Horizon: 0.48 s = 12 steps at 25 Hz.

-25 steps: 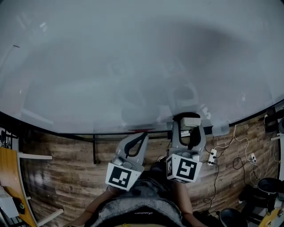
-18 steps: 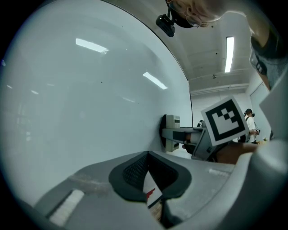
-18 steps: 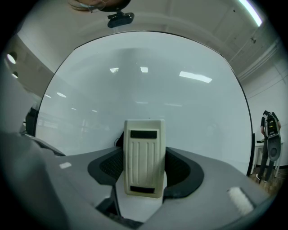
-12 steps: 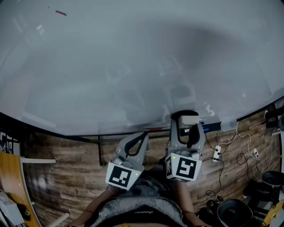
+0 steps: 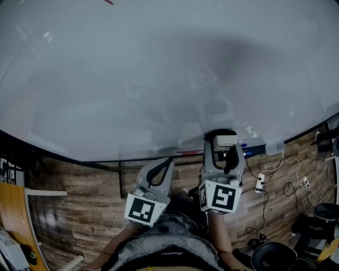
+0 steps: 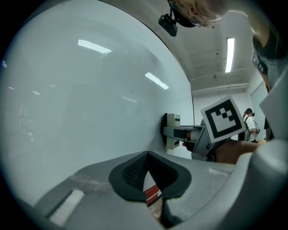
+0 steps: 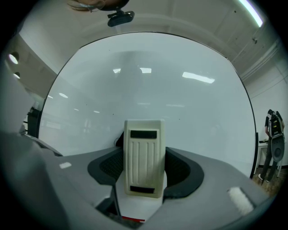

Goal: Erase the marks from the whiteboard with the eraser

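The whiteboard (image 5: 159, 69) fills most of the head view, with a short red mark (image 5: 108, 2) at its top edge, left of centre. My right gripper (image 5: 224, 142) is shut on a cream eraser (image 5: 224, 141) low on the board. In the left gripper view the eraser (image 6: 171, 131) sits flat against the board, held by the right gripper (image 6: 198, 134). The right gripper view shows the eraser (image 7: 143, 157) upright between the jaws. My left gripper (image 5: 168, 161) hangs below the board's lower edge, shut on nothing; its tips (image 6: 148, 155) meet.
A ledge along the board's bottom edge carries a red marker (image 5: 188, 153) and a blue one (image 5: 249, 148). Wooden floor (image 5: 79, 201) lies below. A power strip with cables (image 5: 259, 182) and a black bin (image 5: 270, 259) are at the right.
The head view has drifted, so the red mark slid up and right to the frame's top edge. Both grippers hold almost the same places, with the eraser still low on the board.
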{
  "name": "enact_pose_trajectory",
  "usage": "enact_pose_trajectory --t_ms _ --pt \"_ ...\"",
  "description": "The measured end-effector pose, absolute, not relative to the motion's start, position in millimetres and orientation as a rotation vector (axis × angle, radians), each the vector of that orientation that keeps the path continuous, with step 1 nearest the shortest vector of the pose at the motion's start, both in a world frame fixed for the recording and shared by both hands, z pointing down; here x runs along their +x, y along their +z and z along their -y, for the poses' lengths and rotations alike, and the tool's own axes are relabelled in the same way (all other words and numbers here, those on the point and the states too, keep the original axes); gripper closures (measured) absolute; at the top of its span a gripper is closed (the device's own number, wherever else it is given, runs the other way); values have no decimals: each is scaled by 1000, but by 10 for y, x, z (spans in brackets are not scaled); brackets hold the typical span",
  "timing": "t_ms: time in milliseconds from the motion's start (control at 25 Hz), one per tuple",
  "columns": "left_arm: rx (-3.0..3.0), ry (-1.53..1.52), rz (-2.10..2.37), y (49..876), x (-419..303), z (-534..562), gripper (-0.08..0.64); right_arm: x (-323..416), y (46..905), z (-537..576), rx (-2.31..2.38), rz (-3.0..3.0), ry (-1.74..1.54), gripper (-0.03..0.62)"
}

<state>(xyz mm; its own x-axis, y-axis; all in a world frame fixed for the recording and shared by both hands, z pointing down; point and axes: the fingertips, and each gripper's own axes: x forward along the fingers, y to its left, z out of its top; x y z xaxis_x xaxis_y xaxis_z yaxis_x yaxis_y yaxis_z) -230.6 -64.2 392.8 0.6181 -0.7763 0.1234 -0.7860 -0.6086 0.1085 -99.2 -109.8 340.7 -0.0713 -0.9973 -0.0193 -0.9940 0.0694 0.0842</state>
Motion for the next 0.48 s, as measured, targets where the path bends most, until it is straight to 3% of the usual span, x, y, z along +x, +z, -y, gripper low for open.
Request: enact_pose_trajectory --t_ms 480 --pt "2621 99 1430 3750 -2000 617 557 -936 3378 1103 2029 2336 -88 330"
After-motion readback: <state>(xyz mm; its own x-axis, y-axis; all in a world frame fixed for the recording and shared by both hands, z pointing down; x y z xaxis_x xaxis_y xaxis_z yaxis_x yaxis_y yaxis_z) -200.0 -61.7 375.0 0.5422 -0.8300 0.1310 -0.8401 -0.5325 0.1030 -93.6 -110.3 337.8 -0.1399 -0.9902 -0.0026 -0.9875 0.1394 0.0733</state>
